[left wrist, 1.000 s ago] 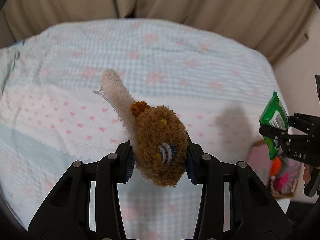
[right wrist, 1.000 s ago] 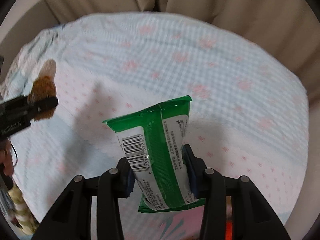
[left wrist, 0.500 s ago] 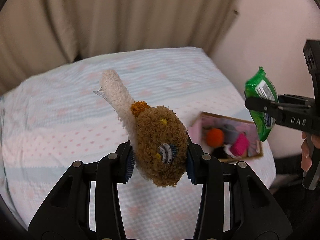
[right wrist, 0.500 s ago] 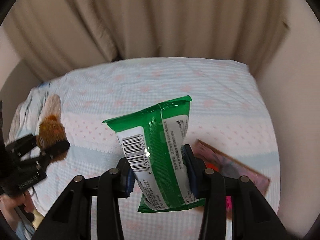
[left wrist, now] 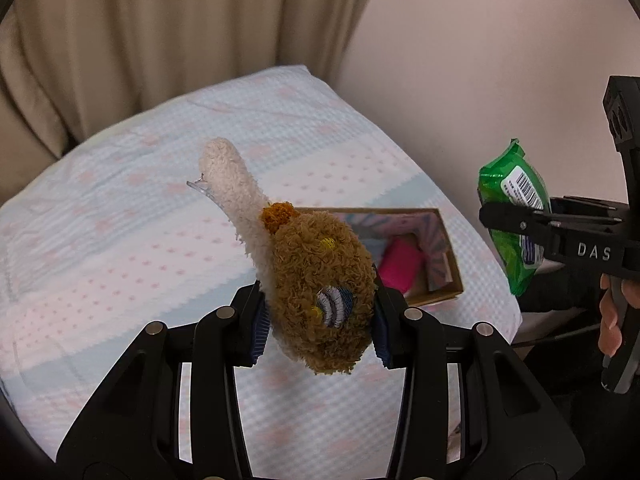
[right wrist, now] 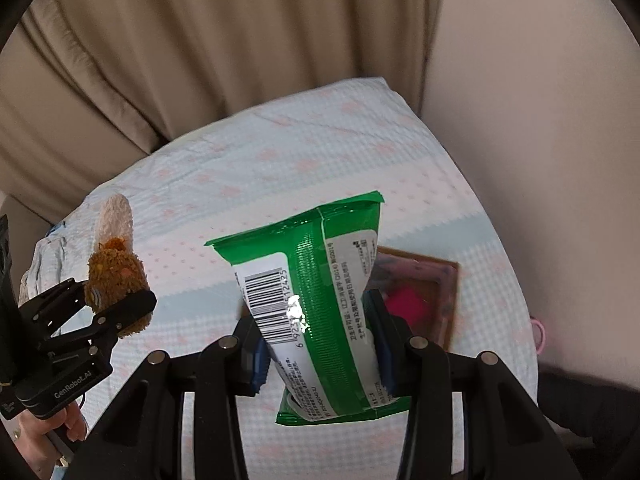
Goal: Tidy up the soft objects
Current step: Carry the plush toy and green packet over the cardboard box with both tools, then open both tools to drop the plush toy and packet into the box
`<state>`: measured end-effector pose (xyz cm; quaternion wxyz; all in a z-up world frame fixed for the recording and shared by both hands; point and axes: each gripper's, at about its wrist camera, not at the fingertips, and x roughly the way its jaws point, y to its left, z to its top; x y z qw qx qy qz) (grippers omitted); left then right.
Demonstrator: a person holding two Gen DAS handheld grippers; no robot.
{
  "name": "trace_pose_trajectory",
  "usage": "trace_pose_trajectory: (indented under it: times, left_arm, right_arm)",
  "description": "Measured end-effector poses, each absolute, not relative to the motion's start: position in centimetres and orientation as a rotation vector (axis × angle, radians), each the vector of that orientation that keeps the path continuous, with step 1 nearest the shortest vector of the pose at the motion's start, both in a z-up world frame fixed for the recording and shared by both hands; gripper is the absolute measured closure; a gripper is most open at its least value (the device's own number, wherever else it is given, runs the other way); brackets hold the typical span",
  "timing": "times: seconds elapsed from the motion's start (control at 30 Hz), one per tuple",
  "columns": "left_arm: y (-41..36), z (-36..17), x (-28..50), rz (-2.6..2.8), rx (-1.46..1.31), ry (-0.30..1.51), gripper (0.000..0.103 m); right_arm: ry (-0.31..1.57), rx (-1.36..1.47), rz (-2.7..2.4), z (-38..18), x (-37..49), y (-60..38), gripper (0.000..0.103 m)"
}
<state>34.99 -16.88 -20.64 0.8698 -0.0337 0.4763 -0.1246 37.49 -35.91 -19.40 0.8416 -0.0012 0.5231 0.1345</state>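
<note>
While both tools hang above the bed, each one carries something:

Left gripper (left wrist: pixel 318 322): clamped on a brown plush toy (left wrist: pixel 320 284), its blue pads (left wrist: pixel 259 328) pressed into the fuzzy body from both sides.
Plush toy: held up in the air over the bedspread (left wrist: pixel 120 240); a cream terry part (left wrist: pixel 232 196) sticks up and away from the brown body, with an orange pompom (left wrist: pixel 276 216) where the two meet (a clear plastic tab shows at the cream end).
Right gripper (right wrist: pixel 318 346): closed on a green wet-wipes pack (right wrist: pixel 316 320), barcode side facing the camera.
Wet-wipes pack: lifted clear of the bed, standing roughly upright between the pads, its top seal tilted to the right.
Cardboard box (left wrist: pixel 444 264): lying open on the bedspread near the right edge of the bed, behind both held items; a bright pink soft object (left wrist: pixel 400 268) sits inside it.
Bedspread: pale blue and white with pink dots and flowers.
Backdrop: beige curtain (right wrist: pixel 200 60) behind the bed, plain wall (left wrist: pixel 500 60) to the right.
</note>
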Motion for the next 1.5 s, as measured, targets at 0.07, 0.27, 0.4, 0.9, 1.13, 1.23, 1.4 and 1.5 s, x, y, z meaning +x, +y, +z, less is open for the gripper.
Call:
trace_pose_trajectory:
  times: [0.07, 0.27, 0.4, 0.9, 1.13, 1.23, 1.4, 1.5]
  left_arm:
    - [-19.3, -21.7, 35.9, -0.262, -0.071, 1.017, 0.065]
    - [-23.9, -25.5, 38.5, -0.234, -0.076, 1.083, 0.065]
    - [-25.5, -28.3, 40.0, -0.213, -0.068, 1.125, 0.065]
    - [-27.9, -37.3, 43.9, -0.156, 0.069, 1.246, 0.065]
    - [-28.5, -39.0, 44.5, -0.185, 0.133, 1.272, 0.041]
    - [-28.6, -39.1, 44.1, -0.187, 0.177, 1.271, 0.0]
    - [-27.2, -38.5, 43.0, -0.181, 0.171, 1.272, 0.0]
    - [-26.0, -37.6, 42.6, -0.176, 0.139, 1.266, 0.0]
  right_arm:
    - [1.125, -0.002, 0.283, -20.5, 37.9, -37.7, 0.064]
    - [1.192, 0.04, 0.28, -25.0, 40.9, -42.6, 0.064]
    - [1.254, 0.109, 0.257, -28.5, 42.4, -45.0, 0.064]
    - [1.324, 0.288, 0.149, -37.7, 44.5, -46.2, 0.064]
    - [1.334, 0.373, 0.082, -40.0, 45.6, -46.1, 0.062]
    - [1.317, 0.389, 0.087, -40.2, 45.7, -46.1, 0.016]
    - [1.274, 0.304, 0.077, -38.9, 45.3, -45.6, 0.0]
    - [1.239, 0.266, 0.073, -37.9, 44.6, -45.2, 0.0]
